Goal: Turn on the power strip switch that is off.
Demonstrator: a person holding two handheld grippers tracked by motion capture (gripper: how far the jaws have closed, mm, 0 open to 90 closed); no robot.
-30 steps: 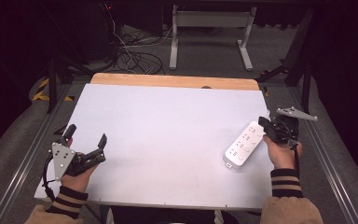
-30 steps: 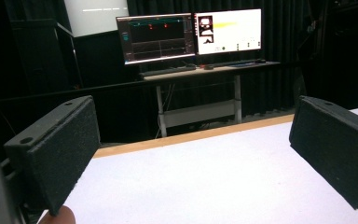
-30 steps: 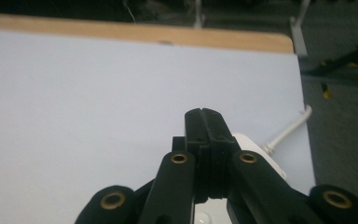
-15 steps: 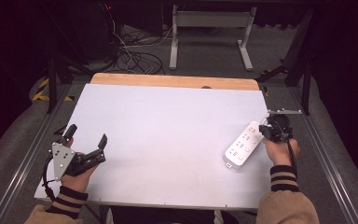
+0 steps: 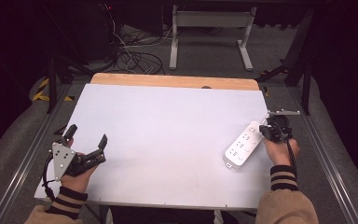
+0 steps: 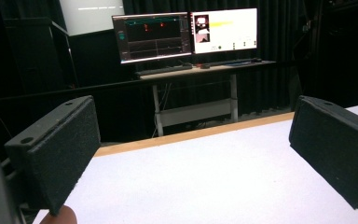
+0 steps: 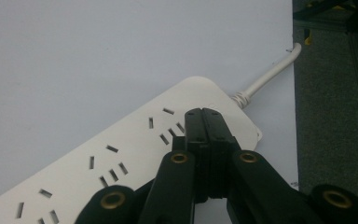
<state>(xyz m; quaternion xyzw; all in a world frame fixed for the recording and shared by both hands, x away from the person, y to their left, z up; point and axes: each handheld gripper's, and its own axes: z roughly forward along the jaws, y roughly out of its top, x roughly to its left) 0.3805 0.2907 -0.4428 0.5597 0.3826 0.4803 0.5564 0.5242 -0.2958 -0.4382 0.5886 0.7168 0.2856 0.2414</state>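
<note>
Looking down from the high view, I see the power strip lying on the table near its right edge, long axis running diagonally, with my right gripper at its far end; my left gripper rests well apart, jaws wide. Through the left gripper view, bare table spreads between the spread jaws. Through the right gripper view, my jaws are pressed together, empty, over the strip's end where the cord exits.
</note>
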